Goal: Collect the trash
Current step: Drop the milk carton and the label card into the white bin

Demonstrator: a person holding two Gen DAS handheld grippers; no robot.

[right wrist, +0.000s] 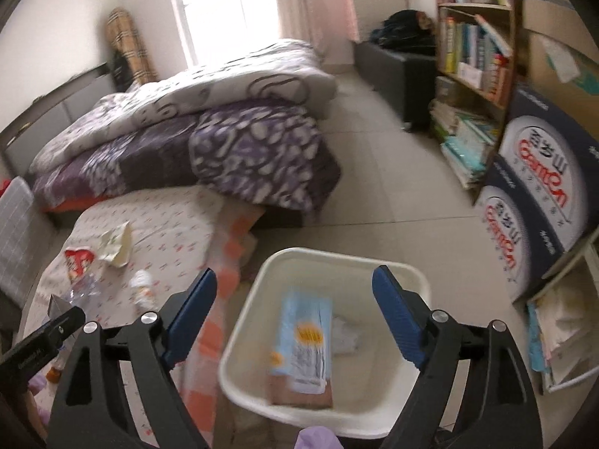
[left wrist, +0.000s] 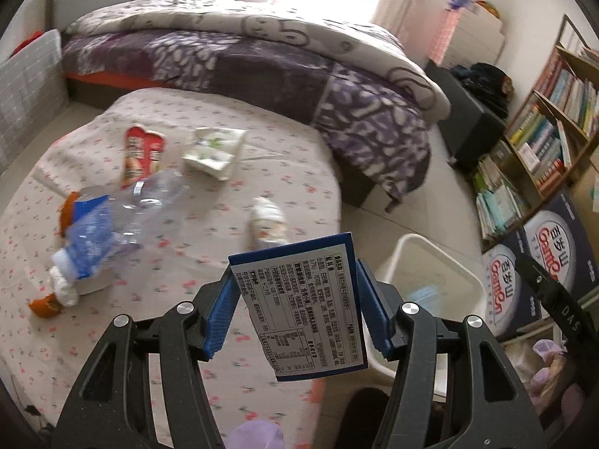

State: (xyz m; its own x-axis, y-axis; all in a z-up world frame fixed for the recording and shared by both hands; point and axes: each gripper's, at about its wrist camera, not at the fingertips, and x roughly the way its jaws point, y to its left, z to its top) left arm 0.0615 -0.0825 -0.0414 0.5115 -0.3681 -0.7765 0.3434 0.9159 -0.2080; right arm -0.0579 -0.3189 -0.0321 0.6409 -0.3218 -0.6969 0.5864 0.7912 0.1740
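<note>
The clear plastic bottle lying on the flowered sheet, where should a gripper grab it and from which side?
Probably from above, across the clear plastic bottle at its bare middle. It lies on its side on the flowered sheet, so jaws set across its width would span it. The blue label end looks crumpled against a stuffed toy, and the red wrapper crowds the far end, so the clear middle seems freest.

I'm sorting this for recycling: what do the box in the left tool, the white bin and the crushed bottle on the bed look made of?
Box: probably thin printed cardboard; flat panels, crisp edges, matte label print. Bin: likely moulded plastic; smooth cream walls, rounded rim, faint sheen. Bottle: apparently thin clear plastic; see-through and crumpled, with a blue label.
</note>
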